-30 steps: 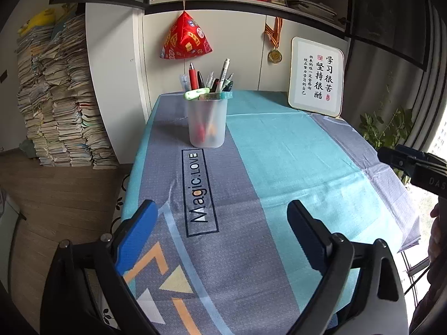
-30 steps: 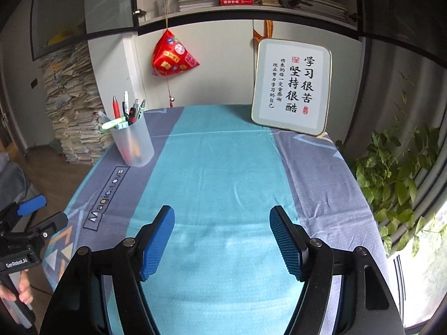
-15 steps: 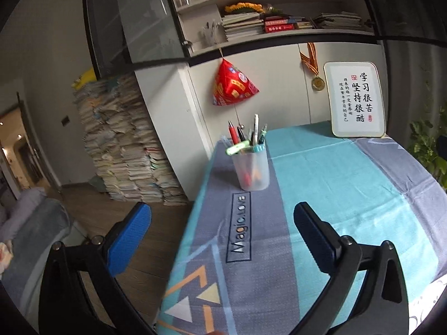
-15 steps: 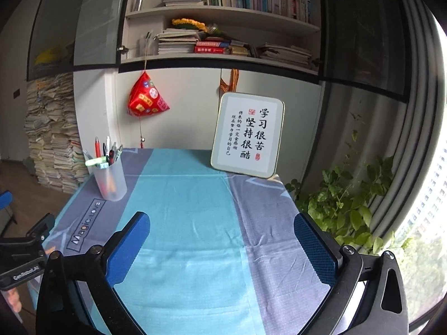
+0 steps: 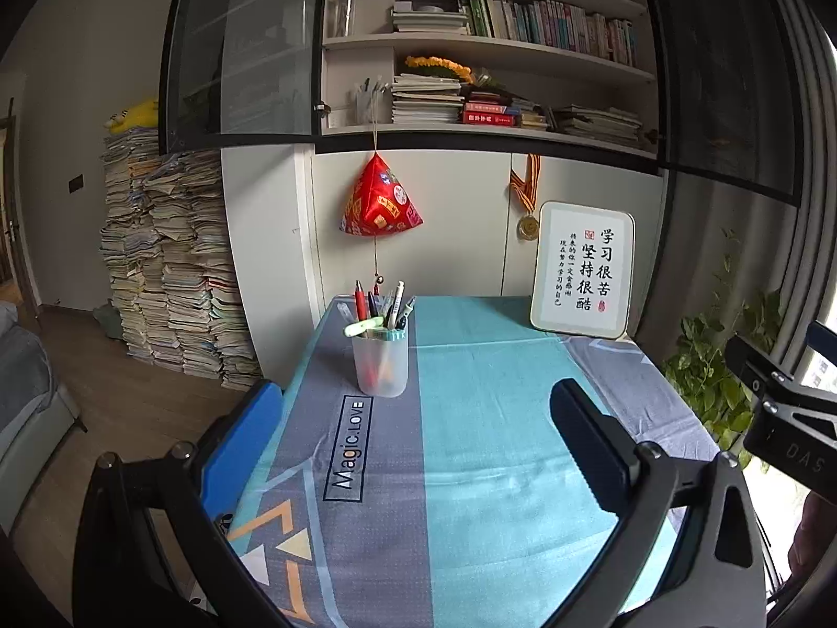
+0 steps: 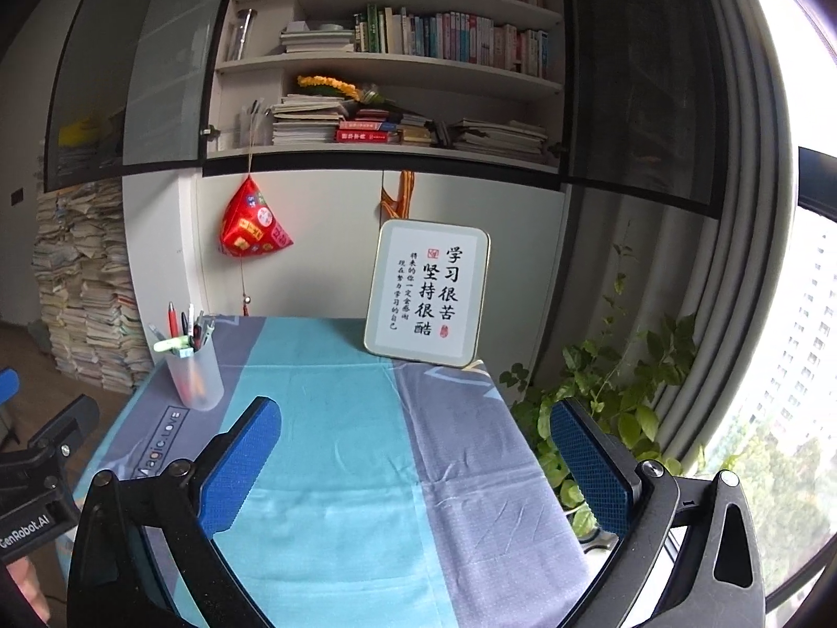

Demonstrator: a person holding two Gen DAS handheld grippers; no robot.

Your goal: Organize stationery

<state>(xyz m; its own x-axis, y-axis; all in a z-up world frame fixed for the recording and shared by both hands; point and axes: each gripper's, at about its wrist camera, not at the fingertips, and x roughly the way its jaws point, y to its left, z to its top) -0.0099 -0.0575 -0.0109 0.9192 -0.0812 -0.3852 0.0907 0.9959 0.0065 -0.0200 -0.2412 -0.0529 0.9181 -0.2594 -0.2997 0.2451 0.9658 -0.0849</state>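
Note:
A frosted plastic pen cup [image 5: 380, 364] [image 6: 196, 379] stands on the grey stripe of the tablecloth [image 5: 486, 418], toward the table's far left. Several pens and a green highlighter stick out of it. My left gripper [image 5: 413, 429] hovers above the near part of the table, well short of the cup, jaws wide open with nothing between them. My right gripper [image 6: 416, 463] is also wide open and empty, over the right half of the cloth [image 6: 366, 471]. Part of the right gripper shows at the right edge of the left wrist view, and part of the left gripper at the left edge of the right wrist view.
A framed calligraphy sign [image 5: 583, 275] [image 6: 430, 295] leans against the wall at the table's back right. A red pyramid ornament [image 5: 379, 204] and a medal [image 5: 527, 225] hang on the cabinet. Paper stacks [image 5: 167, 272] stand on the floor left; a leafy plant [image 6: 601, 408] grows right.
Both grippers have risen and tilted up, so the shelves came into view and the table looks farther off. The right gripper's jaws widened. The pen cup has not moved.

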